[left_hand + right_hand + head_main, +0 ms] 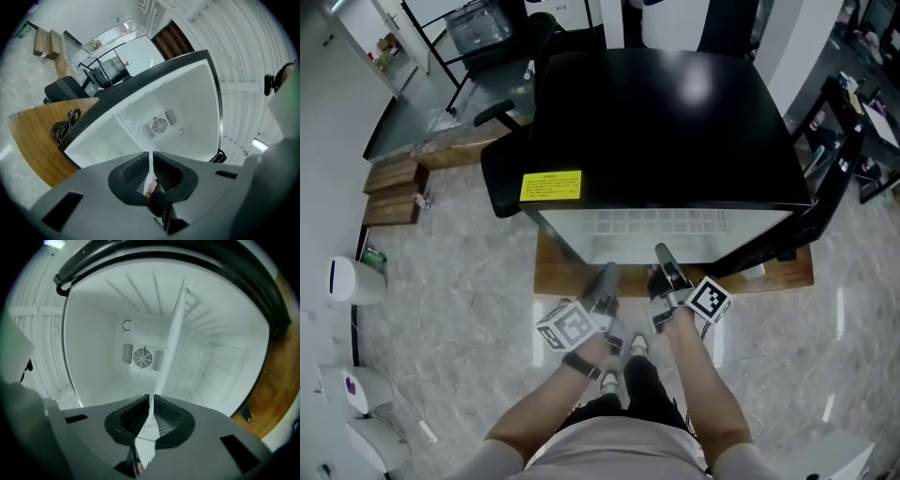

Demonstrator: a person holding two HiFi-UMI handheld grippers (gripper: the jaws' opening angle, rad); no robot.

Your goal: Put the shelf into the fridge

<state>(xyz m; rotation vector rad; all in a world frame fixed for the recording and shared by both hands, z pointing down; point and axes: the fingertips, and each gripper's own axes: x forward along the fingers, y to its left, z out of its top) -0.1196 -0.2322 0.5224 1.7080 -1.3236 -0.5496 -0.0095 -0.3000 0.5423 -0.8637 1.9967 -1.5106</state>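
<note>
Down at the bottom of the head view, both arms reach forward over pale floor [459, 309], and there's free floor to either side of the person. The left hand-held gripper [607, 272] and right hand-held gripper [662, 253] sit side by side, close together, right at the open mouth of the fridge [666, 122]. The left one's own view shows its jaws [150, 164] nearly together, with only a thin pale strip pinched between the pads. The right one [151, 408] is clamped the same way on the shelf [169, 341], seen edge-on as a thin, clear, whitish plate running away from the jaws into the cavity. From above, the shelf [656, 225] is a pale gridded panel lying across the opening, just under the black top's front edge, its front edge out at the grippers. Either side of it are white inner walls, with room above and below. Deep at the back is a round fan grille [142, 357]. The door [830, 169] is swung wide to the right, clear of the opening. The fridge stands on a wooden board [787, 272], and a black chair [502, 173] is crowded against its left side.
</note>
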